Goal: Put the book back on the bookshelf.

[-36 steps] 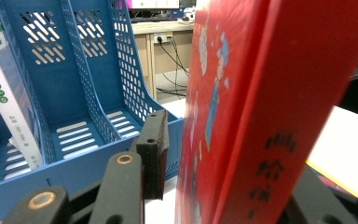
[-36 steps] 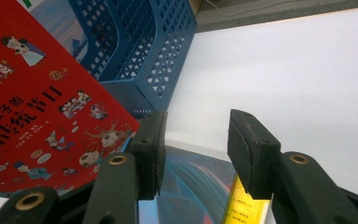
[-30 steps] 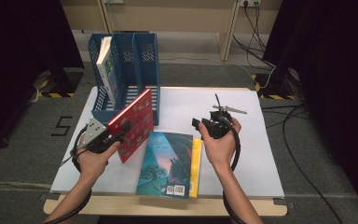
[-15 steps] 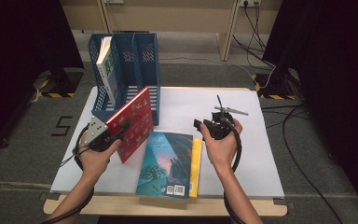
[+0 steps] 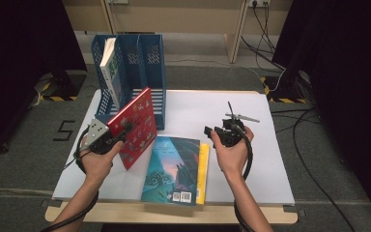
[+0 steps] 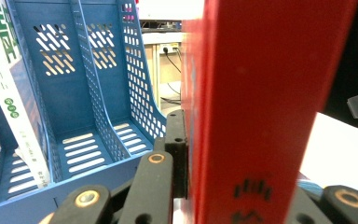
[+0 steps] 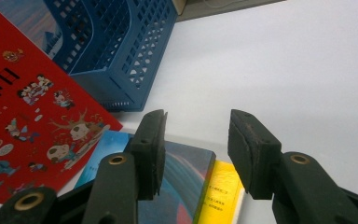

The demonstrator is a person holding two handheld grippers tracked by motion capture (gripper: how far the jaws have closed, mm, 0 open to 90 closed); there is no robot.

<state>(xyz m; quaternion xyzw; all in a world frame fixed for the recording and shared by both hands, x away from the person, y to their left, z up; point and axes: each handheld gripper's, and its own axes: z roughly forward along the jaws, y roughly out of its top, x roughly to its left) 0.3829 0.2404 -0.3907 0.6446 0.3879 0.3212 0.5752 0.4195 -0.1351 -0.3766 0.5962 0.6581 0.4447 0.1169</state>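
Note:
My left gripper is shut on a red picture book, held upright and tilted in front of the blue file rack. Up close the red book is clamped between my black jaws, its spine toward the camera. The rack has three slots, and a white-and-green book stands in the left one. My right gripper hovers open over the table, near a teal-covered book lying flat on a yellow book. From the right gripper, the teal book lies just below.
A white table carries everything; its right half is bare. Cables run over the grey floor behind the table, and a dark curtain hangs on both sides. The rack stands at the table's far left edge.
The red book has tipped up slightly in my left gripper and moved a little toward the rack. The right gripper has barely moved.

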